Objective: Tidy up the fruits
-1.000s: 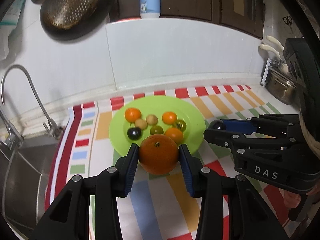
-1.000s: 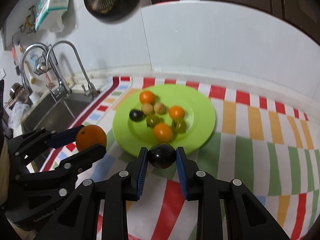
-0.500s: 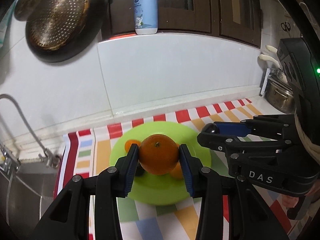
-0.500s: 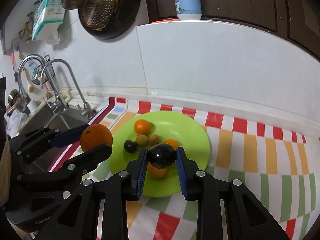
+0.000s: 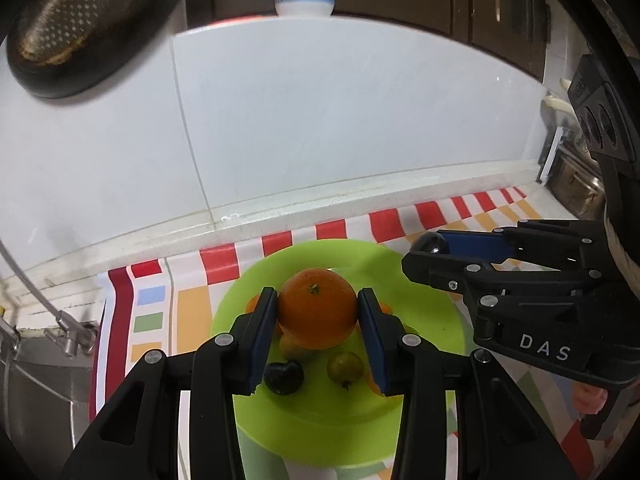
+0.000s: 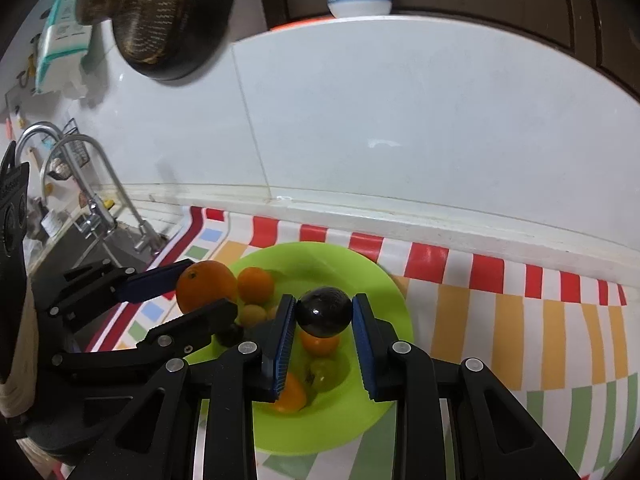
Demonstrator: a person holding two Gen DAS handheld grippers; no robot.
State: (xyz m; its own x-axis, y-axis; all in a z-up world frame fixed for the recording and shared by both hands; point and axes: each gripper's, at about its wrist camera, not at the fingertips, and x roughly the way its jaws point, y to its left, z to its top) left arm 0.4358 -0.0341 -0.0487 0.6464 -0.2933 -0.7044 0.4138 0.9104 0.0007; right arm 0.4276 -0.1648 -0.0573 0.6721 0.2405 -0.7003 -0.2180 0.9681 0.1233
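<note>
While both fruits hang over the plate, the left gripper (image 5: 317,314) is clenched on a large orange (image 5: 317,309), its blue pads (image 5: 262,330) pressing the fruit's two flanks at its widest part, stem end up. That looks like the right place to hold it: a firm, round, fairly weighty thing with a pebbled rind gives the pads purchase, and I'd judge it unlikely to slip. Just to the right, the right gripper (image 6: 324,314) is closed on a small dark plum (image 6: 324,312), again across its middle (glossy skin, so probably slicker and softer, and easier to bruise under a hard squeeze).

Below them lies the green plate (image 6: 384,412) on a striped mat (image 6: 520,344), already carrying several small fruits: a dark one (image 5: 284,376) and a greenish one (image 5: 345,366) nearest, a small orange one (image 6: 255,285) farther left. Whether either held fruit touches those beneath, I cannot tell.

Beyond the plate rises the white tiled wall (image 5: 340,120); a faucet (image 6: 100,184) stands at far left, and a perforated pan (image 6: 160,12) hangs up high.
</note>
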